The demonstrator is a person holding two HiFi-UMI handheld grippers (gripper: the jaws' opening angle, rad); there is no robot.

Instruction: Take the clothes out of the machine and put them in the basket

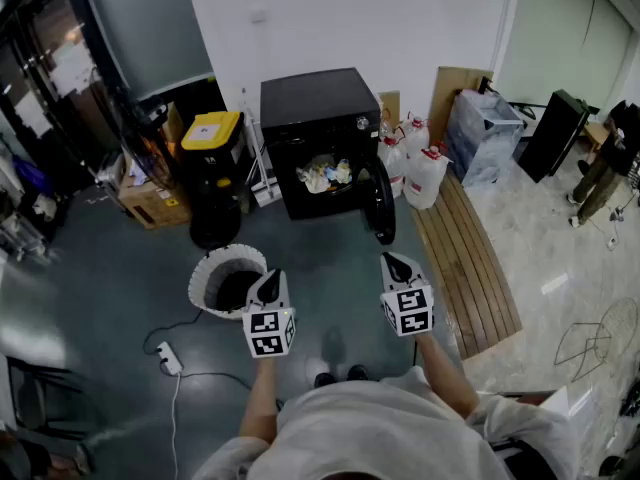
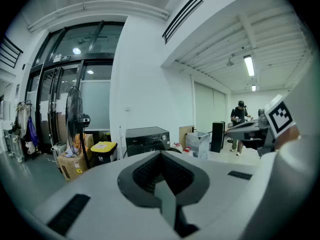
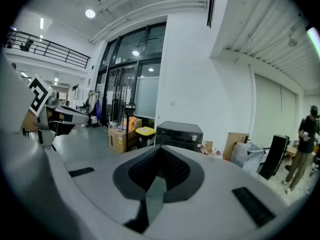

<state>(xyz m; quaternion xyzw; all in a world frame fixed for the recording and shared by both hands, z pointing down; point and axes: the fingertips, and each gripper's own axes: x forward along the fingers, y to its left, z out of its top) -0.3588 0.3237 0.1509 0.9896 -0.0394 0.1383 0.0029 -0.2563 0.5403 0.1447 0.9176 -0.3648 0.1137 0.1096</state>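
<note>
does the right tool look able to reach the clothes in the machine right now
Probably not yet: the right tool is shut and well short of the clothes in the machine. But the door hangs open and only bare floor lies between.

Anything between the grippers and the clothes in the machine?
Nothing visible: the door stands open at right, and bare floor lies between the left gripper, the right gripper and the clothes; the basket sits aside, left.
</note>
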